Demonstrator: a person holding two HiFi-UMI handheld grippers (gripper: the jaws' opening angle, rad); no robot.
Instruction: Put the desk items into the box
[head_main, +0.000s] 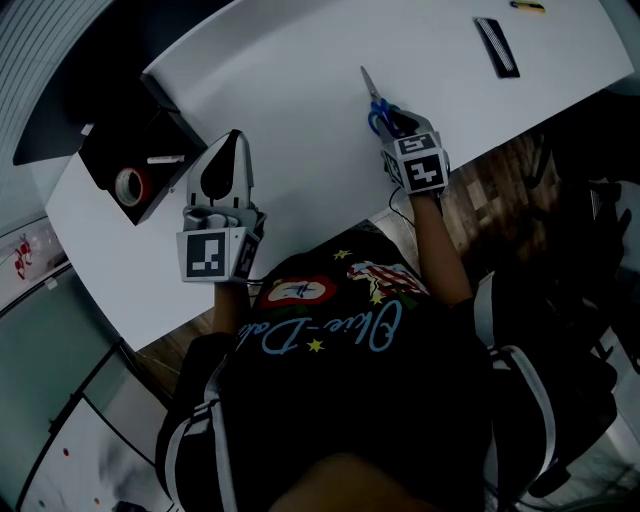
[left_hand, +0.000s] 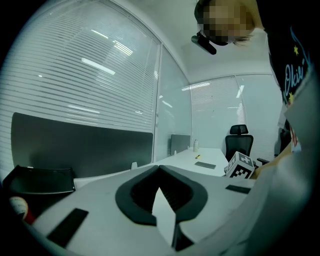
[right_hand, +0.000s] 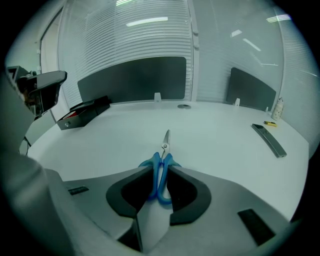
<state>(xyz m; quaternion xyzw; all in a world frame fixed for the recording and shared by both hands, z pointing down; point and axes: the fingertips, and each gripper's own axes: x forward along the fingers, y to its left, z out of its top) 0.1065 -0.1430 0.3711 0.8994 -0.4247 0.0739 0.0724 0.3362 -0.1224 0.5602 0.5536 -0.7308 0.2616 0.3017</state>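
Observation:
Blue-handled scissors (head_main: 372, 98) lie on the white desk (head_main: 300, 70), blades pointing away from me. My right gripper (head_main: 396, 122) is over the handles, and in the right gripper view its two jaw tips press on the scissors (right_hand: 161, 162) from both sides, right gripper (right_hand: 160, 169). At the desk's left end sits the open black box (head_main: 120, 150), which holds a red tape roll (head_main: 130, 185) and a white pen (head_main: 165, 158). My left gripper (head_main: 236, 138) hovers just right of the box, shut and empty; left gripper (left_hand: 160, 168).
A long black bar (head_main: 496, 46) and a small yellow item (head_main: 527, 6) lie at the desk's far right; bar (right_hand: 270, 140). Grey partition panels (right_hand: 132, 77) stand along the far edge. An office chair (left_hand: 239, 142) stands beyond the desk.

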